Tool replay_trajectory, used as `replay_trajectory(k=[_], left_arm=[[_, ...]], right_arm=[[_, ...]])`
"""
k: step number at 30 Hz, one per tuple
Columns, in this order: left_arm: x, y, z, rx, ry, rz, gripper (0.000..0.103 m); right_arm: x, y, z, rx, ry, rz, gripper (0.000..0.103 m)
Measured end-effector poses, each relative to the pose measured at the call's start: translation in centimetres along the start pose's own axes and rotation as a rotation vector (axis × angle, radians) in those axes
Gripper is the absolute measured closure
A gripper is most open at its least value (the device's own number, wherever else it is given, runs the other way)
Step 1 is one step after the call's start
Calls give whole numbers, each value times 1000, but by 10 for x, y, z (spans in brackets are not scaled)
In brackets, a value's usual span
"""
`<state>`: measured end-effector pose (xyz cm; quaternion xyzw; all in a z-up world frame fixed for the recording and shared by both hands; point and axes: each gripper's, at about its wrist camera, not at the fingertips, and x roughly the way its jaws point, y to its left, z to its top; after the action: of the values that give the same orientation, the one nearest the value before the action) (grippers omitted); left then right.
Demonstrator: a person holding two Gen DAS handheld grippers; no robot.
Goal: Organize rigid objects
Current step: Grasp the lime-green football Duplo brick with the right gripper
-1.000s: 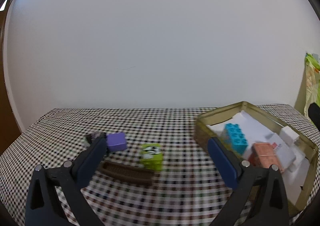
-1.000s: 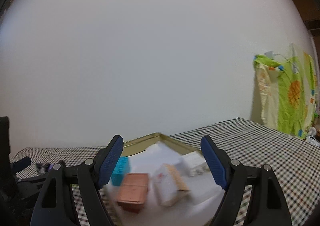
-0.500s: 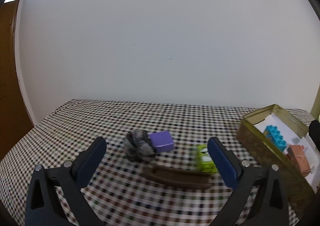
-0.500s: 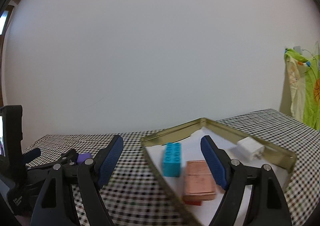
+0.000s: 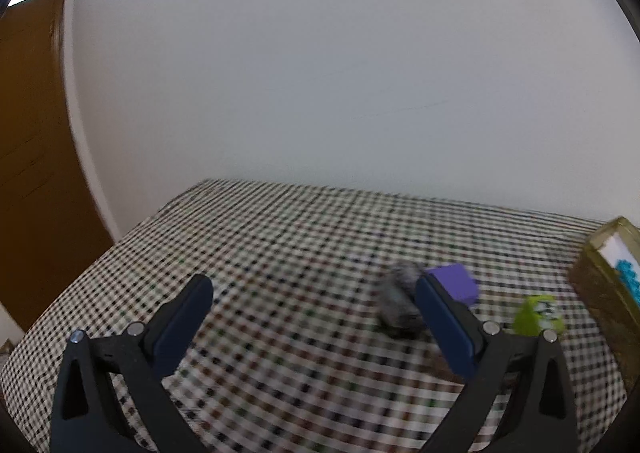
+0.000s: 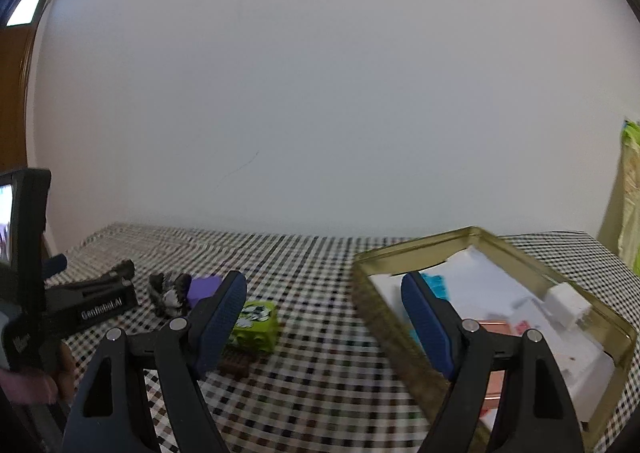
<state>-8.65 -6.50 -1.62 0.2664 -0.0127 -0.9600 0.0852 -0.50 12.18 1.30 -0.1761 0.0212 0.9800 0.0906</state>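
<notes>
On the checked tablecloth (image 5: 280,245), left of the gold tin (image 5: 600,285): four loose pieces not yet stowed. Purple cube (image 5: 454,287) touching a grey speckled lump (image 5: 398,305); green printed block (image 5: 538,315) near, on the tin side; dark brown strip (image 6: 236,367) in front of the green block, largely hidden behind a finger in both views. Already inside the tin: blue studded brick (image 6: 436,285), copper-coloured box (image 6: 494,333) and white plug-like block (image 6: 566,301), all on a white liner. Left gripper (image 5: 312,285): spread wide, nothing between the pads, aimed at bare cloth to the left of the loose group. Right gripper (image 6: 322,281): likewise spread wide and empty, straddling the gap between green block and tin. Compared with one second earlier: swung leftward in both views. Tin reduced from a large share of the left view to a corner at the right edge; loose group shifted from between the fingers to behind the right finger. Right view turned from the tin alone to tin plus loose group. Same layout of pieces on the cloth, as far as motion blur allows. Probable meaning: turning away from the tin toward the remaining four, with no target yet centred. Before closing, re-centre on one piece; expect to separate cube from lump, given the contact.
</notes>
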Motion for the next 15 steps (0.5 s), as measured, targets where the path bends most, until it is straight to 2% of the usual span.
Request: replay_trajectory(k=[4, 9, 13, 15], left_arm=[[12, 11, -1, -54, 60, 32, 1], [15, 9, -3, -42, 68, 40, 1], [14, 3, -4, -15, 67, 39, 1], [13, 3, -5, -2, 71, 42, 1]], right_arm=[[24, 10, 2, 3, 96, 48, 22], [59, 14, 4, 16, 216, 93, 23], [84, 31, -5, -21, 311, 114, 39], [98, 33, -8, -20, 361, 112, 41]])
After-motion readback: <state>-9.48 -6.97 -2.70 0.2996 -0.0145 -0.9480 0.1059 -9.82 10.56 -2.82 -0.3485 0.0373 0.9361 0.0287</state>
